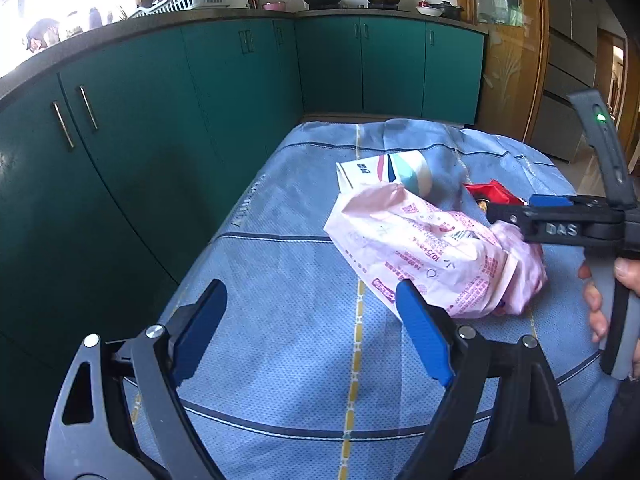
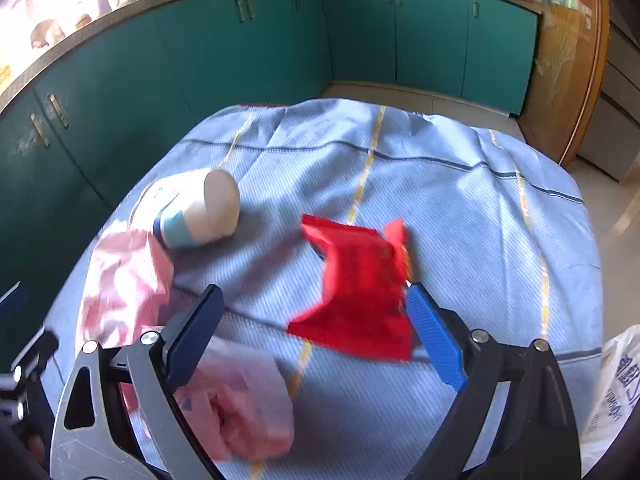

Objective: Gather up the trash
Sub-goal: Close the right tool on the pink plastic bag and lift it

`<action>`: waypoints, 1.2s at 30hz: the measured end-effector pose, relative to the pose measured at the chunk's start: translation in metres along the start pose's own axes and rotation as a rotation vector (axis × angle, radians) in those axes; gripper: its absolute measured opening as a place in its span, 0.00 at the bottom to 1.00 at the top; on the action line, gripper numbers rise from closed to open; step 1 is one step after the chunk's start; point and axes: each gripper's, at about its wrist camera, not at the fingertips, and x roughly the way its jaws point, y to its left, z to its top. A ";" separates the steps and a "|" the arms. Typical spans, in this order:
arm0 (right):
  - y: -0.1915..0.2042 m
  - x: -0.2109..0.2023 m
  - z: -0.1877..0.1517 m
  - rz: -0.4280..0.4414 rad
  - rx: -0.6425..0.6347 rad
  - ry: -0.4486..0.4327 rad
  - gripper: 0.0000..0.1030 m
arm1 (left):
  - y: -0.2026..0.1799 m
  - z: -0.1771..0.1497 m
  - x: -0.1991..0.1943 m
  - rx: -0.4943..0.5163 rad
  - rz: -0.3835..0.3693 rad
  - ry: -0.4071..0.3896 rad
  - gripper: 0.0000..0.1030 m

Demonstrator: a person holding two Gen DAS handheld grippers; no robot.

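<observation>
A crumpled pink plastic bag (image 1: 432, 252) lies on the blue cloth-covered table (image 1: 280, 360). It also shows in the right wrist view (image 2: 128, 280). A tipped paper cup (image 1: 408, 172) lies behind it, and shows too in the right wrist view (image 2: 200, 212). A red wrapper (image 2: 360, 288) lies on the cloth to its right; only a corner shows in the left wrist view (image 1: 494, 191). My left gripper (image 1: 312, 308) is open and empty, with its right fingertip by the pink bag. My right gripper (image 2: 316, 312) is open, low over the cloth, with the red wrapper just ahead between its fingers. It appears side-on in the left wrist view (image 1: 520, 216).
Green kitchen cabinets (image 1: 160, 120) run along the left and back, close to the table's left edge. A white printed plastic bag (image 2: 612, 392) hangs at the right edge of the right wrist view. A wooden door frame (image 1: 532, 40) stands at the right.
</observation>
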 end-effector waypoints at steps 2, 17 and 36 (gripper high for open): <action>-0.005 -0.006 -0.007 0.036 -0.011 0.024 0.88 | -0.001 -0.001 0.004 -0.004 -0.004 0.008 0.84; -0.017 -0.083 -0.055 0.113 -0.144 -0.156 0.88 | 0.001 0.003 0.003 -0.140 -0.039 -0.006 0.85; 0.009 -0.066 -0.068 0.059 -0.200 -0.109 0.61 | -0.008 0.009 0.004 -0.130 -0.046 0.023 0.90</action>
